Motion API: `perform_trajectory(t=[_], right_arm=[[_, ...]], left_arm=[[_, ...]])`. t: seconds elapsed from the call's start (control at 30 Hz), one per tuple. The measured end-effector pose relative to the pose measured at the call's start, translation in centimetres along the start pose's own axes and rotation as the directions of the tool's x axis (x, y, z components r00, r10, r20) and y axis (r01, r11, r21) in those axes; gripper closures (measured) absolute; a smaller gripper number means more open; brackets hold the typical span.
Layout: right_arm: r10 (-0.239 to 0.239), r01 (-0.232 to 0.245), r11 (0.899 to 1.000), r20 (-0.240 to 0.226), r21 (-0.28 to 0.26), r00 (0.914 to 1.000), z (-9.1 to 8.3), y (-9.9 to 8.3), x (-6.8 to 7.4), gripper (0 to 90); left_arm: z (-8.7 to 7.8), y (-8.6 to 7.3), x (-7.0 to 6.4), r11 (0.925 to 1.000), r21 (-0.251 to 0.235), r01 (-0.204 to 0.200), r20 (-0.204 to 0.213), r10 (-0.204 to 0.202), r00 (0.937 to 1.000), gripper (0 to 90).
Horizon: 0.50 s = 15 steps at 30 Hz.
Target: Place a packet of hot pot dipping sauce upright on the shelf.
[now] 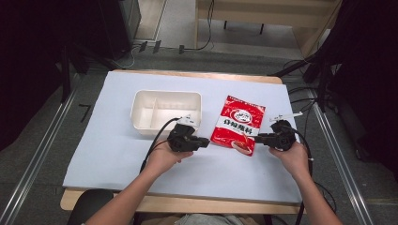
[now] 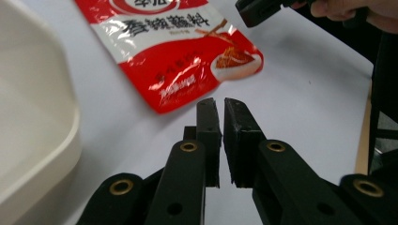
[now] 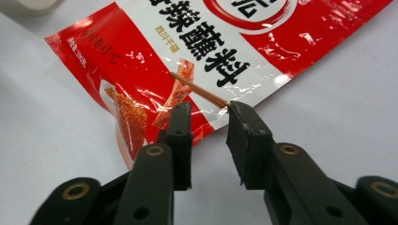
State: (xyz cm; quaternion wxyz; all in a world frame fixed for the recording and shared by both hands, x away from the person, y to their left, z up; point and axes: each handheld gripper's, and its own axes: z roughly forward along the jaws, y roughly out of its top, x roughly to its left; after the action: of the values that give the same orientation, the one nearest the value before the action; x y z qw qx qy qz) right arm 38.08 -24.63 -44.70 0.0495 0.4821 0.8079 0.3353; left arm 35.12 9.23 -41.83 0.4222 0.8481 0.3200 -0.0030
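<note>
The right gripper (image 3: 209,110) sits with its jaws narrowly parted at the near edge of the packet (image 3: 197,61), apparently about to pinch it. To do this well, slide one jaw under the foil's rim, keep the other on top, and bite the flat border rather than the filled belly, so it does not slip. The left gripper (image 2: 221,105), jaws almost closed and empty, waits just beside the packet's corner (image 2: 164,101) and could pin it down. The packet lies flat on the white table (image 1: 108,154), glossy red with a white band and black lettering. Beyond, left of it, stands the empty tray (image 1: 141,105).
</note>
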Motion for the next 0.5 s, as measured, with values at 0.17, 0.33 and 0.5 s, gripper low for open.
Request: perform_trajectory(t=[0.17, 0.33, 0.5], right_arm=[[0.000, 0.000, 1.000, 0.002, -0.009, 1.0000, 0.0, 0.2, -0.3, 68.8], [0.006, -0.006, 1.000, 0.001, -0.011, 1.0000, 0.0, 0.4, -0.7, 67.2], [0.019, -0.019, 1.000, -0.001, -0.017, 0.9998, 0.0, 0.5, -1.2, 64.0]], left_arm=[[3.0, 1.3, -0.6, 0.9999, 0.013, 0.005, 0.008, -0.005, 1.0000, 86.2], [5.7, 2.6, -1.1, 0.9999, 0.013, -0.002, -0.018, 0.002, 0.9998, 86.3], [7.6, 2.5, -0.2, 0.9991, 0.042, 0.003, -0.077, 0.000, 0.9970, 88.1]])
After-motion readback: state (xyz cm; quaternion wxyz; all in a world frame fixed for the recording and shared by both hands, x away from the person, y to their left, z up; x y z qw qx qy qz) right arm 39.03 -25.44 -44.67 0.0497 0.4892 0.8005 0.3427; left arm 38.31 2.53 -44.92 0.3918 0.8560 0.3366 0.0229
